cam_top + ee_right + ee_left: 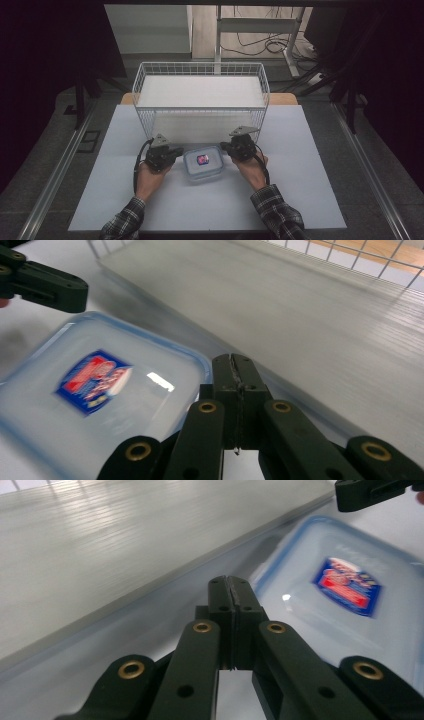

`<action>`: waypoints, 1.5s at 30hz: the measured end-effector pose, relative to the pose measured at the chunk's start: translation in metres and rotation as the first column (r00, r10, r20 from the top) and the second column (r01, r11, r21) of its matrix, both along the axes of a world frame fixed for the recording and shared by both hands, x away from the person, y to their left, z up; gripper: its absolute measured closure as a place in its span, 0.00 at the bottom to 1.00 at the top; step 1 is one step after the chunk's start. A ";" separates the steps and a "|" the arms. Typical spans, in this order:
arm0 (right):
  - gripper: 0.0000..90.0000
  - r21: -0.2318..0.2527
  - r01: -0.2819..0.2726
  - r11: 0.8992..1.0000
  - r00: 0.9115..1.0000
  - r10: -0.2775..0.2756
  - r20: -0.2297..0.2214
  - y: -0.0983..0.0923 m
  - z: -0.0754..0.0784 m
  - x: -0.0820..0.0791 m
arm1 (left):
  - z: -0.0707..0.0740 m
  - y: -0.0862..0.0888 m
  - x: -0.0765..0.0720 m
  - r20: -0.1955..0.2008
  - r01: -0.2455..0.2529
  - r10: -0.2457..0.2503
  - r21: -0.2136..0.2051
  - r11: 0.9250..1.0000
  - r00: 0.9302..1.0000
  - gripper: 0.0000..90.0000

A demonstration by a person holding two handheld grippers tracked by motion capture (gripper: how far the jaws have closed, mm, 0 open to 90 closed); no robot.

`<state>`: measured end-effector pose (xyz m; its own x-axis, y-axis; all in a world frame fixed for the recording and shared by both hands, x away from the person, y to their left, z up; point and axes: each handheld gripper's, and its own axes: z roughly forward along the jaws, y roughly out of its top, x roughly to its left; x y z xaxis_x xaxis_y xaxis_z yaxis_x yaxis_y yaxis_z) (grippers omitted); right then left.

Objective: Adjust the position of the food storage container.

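1. Clear plastic box (202, 165) w/ blue-rimmed lid, shut, red-blue label on top.
2. Lies flat on table, lid up, just in front of basket.

Right tool (234, 371) hanging closed beside a lidded plastic container

The right tool's two black jaws are pressing flat against each other with nothing between them, their tips sitting just beside the near corner of the clear container (100, 405). Its blue-rimmed lid is carrying a red and blue label (94, 381). The other tool (42, 282) is reaching in at the upper left, above the container's far side. A white wire basket (350, 262) with a pale liner panel is running across behind, on the light worktop (60, 255).
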<state>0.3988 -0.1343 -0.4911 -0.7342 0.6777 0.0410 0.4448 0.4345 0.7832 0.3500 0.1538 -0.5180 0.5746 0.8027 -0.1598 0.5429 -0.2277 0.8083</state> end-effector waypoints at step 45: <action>0.99 0.025 -0.029 0.999 0.993 0.032 -0.117 -0.016 -0.012 -0.038 | -0.002 -0.027 -0.030 -0.001 0.085 -0.085 0.050 0.995 0.996 1.00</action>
